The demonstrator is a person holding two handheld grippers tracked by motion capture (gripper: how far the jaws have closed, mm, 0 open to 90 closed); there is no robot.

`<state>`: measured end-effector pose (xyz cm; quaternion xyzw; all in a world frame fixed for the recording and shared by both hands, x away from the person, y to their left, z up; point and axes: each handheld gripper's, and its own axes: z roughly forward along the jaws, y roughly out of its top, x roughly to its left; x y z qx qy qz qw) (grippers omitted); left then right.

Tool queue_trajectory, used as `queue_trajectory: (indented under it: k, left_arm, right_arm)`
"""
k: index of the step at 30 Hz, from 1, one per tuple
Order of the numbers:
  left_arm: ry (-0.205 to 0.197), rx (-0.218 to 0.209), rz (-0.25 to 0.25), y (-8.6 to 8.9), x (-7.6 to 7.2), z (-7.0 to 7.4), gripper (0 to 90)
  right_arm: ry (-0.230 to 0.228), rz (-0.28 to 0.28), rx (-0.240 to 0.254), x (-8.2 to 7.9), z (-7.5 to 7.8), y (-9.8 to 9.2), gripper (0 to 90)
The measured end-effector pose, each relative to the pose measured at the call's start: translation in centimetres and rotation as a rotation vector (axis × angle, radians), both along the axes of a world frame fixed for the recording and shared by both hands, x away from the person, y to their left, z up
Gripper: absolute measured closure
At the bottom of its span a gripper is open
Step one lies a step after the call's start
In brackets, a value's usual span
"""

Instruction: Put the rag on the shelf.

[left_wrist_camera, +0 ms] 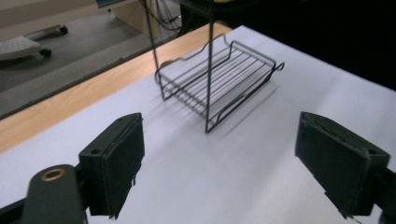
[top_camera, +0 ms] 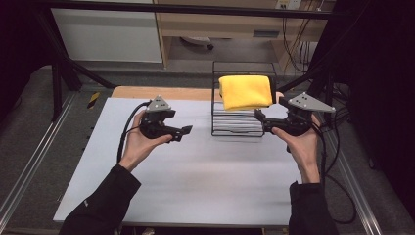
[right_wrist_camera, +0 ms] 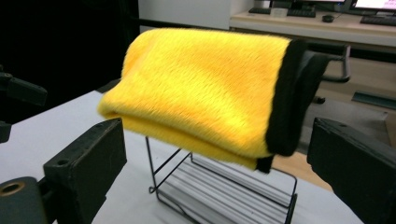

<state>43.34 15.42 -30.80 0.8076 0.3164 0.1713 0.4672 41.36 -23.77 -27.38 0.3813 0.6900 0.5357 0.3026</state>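
High view: wire rack (top_camera: 238, 125) at far side of white surface (top_camera: 195, 176); folded yellow towel (top_camera: 245, 91) on rack top. Left gripper (top_camera: 185, 130) well left of rack, right gripper (top_camera: 259, 117) just right of rack.

Left gripper view: jaws spread wide, nothing between; rack's lower shelf (left_wrist_camera: 219, 79) ahead.

Right gripper view: jaws spread, empty; black-edged towel (right_wrist_camera: 201, 88) draped atop rack (right_wrist_camera: 224, 191), close ahead.

No word, number or brand mark can be read anywhere. The pale label strip (top_camera: 266, 34) on the wooden shelf edge, behind the folded yellow cloth (top_camera: 245, 91), is too blurred to make out.
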Motion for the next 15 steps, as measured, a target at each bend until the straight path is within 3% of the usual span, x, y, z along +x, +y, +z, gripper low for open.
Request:
queue_trajectory:
  k: [3,15]
  left_arm:
    - [-0.012,-0.01,0.028,1.8,-0.8,-0.9,14.2]
    - [0.031,-0.013,0.079,7.5,-3.6,-4.9,8.4]
  right_arm:
    - [0.02,0.012,0.002,-0.5,-0.5,0.2,3.9]
    - [0.089,0.061,0.036,-2.4,-4.0,0.5,1.8]
